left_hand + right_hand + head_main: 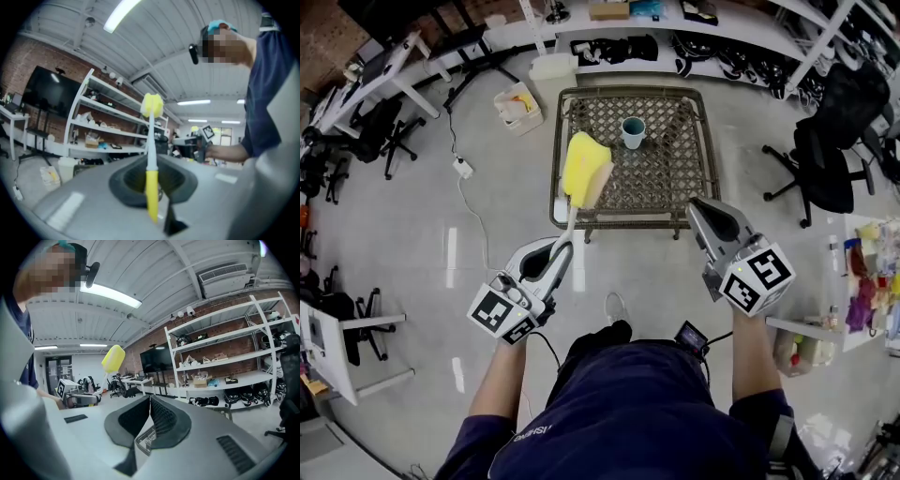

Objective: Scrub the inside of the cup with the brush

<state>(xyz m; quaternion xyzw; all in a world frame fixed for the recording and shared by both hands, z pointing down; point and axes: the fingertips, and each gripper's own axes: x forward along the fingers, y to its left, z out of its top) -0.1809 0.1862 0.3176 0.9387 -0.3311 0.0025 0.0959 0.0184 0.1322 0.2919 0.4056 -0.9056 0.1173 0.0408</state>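
Note:
A small teal cup [633,131] stands upright on the far side of a wicker table [628,222], with nothing near it. My left gripper [565,246] is shut on the brush [584,169], a white and yellow handle with a yellow sponge head that points toward the table's near left corner. In the left gripper view the brush [151,140] stands up from between the closed jaws. My right gripper [698,208] is shut and empty, in front of the table's near right corner. Its view shows the closed jaws [151,401] and the sponge head [113,358] off to the left.
Black office chairs [830,141] stand right of the table and others [384,131] at the left. A white box [517,106] and a power strip with cable [463,169] lie on the floor left of the table. Shelving [675,42] runs behind it.

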